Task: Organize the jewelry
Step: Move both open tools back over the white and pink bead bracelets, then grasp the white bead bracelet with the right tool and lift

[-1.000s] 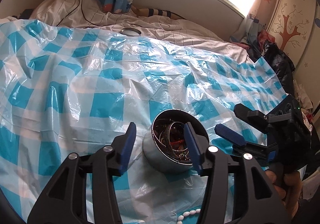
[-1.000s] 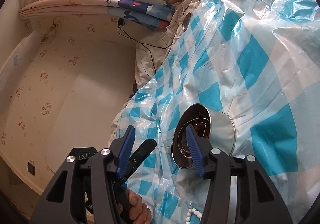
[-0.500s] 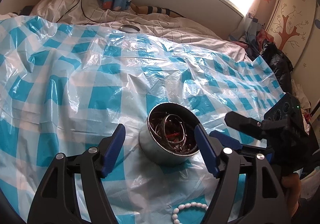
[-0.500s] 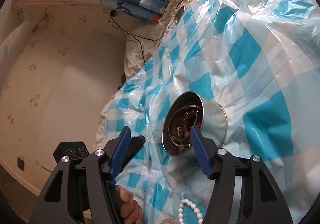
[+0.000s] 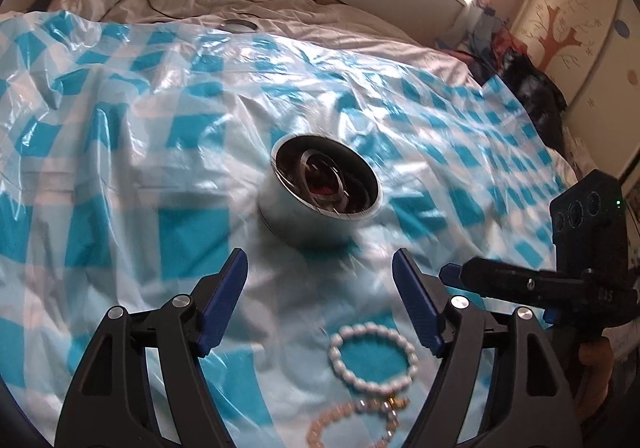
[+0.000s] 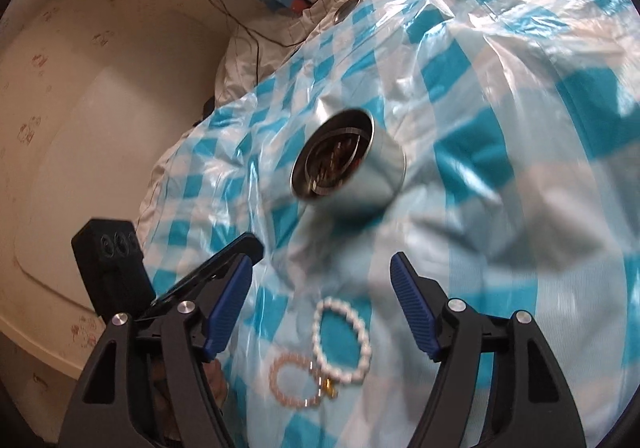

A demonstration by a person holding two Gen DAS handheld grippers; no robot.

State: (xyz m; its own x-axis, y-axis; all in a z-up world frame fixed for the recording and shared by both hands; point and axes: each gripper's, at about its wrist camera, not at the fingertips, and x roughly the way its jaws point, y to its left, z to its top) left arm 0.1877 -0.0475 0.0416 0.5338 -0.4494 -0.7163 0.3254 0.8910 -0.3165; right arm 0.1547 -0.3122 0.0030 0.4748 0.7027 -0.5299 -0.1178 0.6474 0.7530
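A round metal tin [image 5: 320, 204] full of bangles and chains stands on a blue and white checked plastic sheet [image 5: 120, 152]; it also shows in the right wrist view [image 6: 352, 164]. A white bead bracelet [image 5: 374, 356] and a pink bead bracelet [image 5: 352, 424] lie on the sheet nearer to me; they also show in the right wrist view as the white bracelet [image 6: 342, 340] and pink bracelet [image 6: 292, 380]. My left gripper [image 5: 320, 300] is open and empty, short of the tin. My right gripper [image 6: 320, 304] is open and empty above the bracelets.
The sheet covers a bed with white bedding [image 5: 320, 20]. A small round lid [image 5: 239, 24] lies at the sheet's far edge. A cable [image 6: 248, 28] runs over the bedding. Dark bags and clothes [image 5: 528, 80] are piled at the right. A wall [image 6: 100, 88] borders the bed.
Both grippers have pulled back from the tin and opened wider. The tin now sits farther ahead and the two bead bracelets have come into view.
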